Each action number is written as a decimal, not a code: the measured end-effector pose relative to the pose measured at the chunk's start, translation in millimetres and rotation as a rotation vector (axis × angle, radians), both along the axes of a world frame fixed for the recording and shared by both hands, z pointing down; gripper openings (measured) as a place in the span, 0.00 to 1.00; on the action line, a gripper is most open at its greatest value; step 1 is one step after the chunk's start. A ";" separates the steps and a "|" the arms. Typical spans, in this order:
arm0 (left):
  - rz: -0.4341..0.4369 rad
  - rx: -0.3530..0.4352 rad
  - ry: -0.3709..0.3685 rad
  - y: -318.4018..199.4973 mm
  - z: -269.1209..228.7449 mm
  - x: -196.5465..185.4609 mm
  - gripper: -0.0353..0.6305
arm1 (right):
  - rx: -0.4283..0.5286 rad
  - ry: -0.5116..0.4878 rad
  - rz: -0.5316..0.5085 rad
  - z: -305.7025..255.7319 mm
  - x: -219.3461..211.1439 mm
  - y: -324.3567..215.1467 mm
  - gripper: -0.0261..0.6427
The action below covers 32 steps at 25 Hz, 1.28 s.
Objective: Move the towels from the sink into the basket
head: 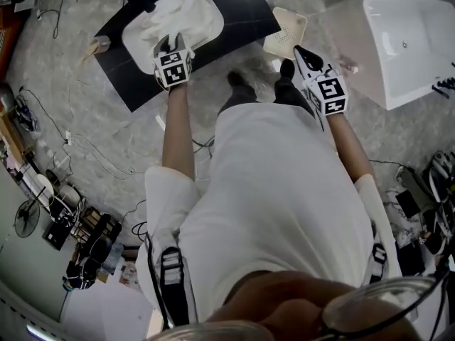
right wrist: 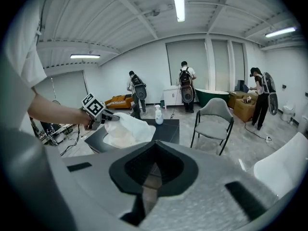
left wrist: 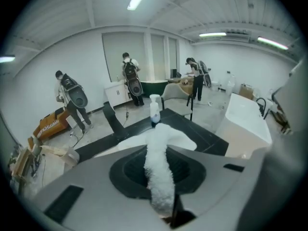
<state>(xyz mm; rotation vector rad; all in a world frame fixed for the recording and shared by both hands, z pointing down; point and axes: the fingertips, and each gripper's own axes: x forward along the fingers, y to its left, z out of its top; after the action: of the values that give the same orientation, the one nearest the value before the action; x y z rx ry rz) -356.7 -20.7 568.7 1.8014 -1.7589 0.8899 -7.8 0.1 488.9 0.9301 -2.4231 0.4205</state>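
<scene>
A white towel (head: 179,11) lies heaped in the white sink (head: 130,40), which is set in a black counter (head: 245,9). My left gripper (head: 174,42) is over the sink's near edge, shut on a fold of that towel. In the left gripper view the towel (left wrist: 159,177) runs as a fluffy roll from between the jaws of the left gripper (left wrist: 166,215) down toward the sink. A cream perforated basket (head: 286,30) stands on the floor right of the counter. My right gripper (head: 299,51) points at the basket, shut, with nothing in it. The right gripper view shows the left gripper (right wrist: 103,113) lifting the towel (right wrist: 127,129).
A spray bottle (left wrist: 154,110) stands on the counter's far side. A white bathtub (head: 405,41) is on the right. A grey chair (right wrist: 214,117) stands beyond the counter. Cables and gear (head: 78,219) litter the floor on the left. Several people (left wrist: 130,78) work in the background.
</scene>
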 end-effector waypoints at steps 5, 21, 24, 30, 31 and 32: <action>-0.053 0.181 0.046 0.2 -80.4 0.3 0.14 | 0.032 -0.026 -0.022 -10.9 5.4 -12.0 0.03; -0.061 0.517 0.226 22.2 -254.6 21.3 0.14 | 0.131 -0.099 -0.129 -57.9 -4.5 -44.8 0.03; -0.072 0.558 0.224 23.5 -280.1 14.9 0.14 | 0.144 -0.106 -0.158 -66.6 -14.4 -49.7 0.03; -0.063 0.674 0.230 30.3 -340.1 9.5 0.14 | 0.152 -0.108 -0.214 -68.0 -29.6 -52.5 0.03; -0.061 0.702 0.235 32.8 -351.6 9.1 0.14 | 0.155 -0.111 -0.224 -67.6 -32.3 -52.7 0.03; -0.059 0.732 0.241 35.1 -362.8 8.9 0.14 | 0.157 -0.115 -0.234 -66.1 -34.9 -53.7 0.03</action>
<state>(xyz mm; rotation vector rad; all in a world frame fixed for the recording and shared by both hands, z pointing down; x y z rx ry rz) -347.8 14.4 205.9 2.1427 -2.1113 -0.0374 -42.6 -53.6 422.8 0.6888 -2.6620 0.2062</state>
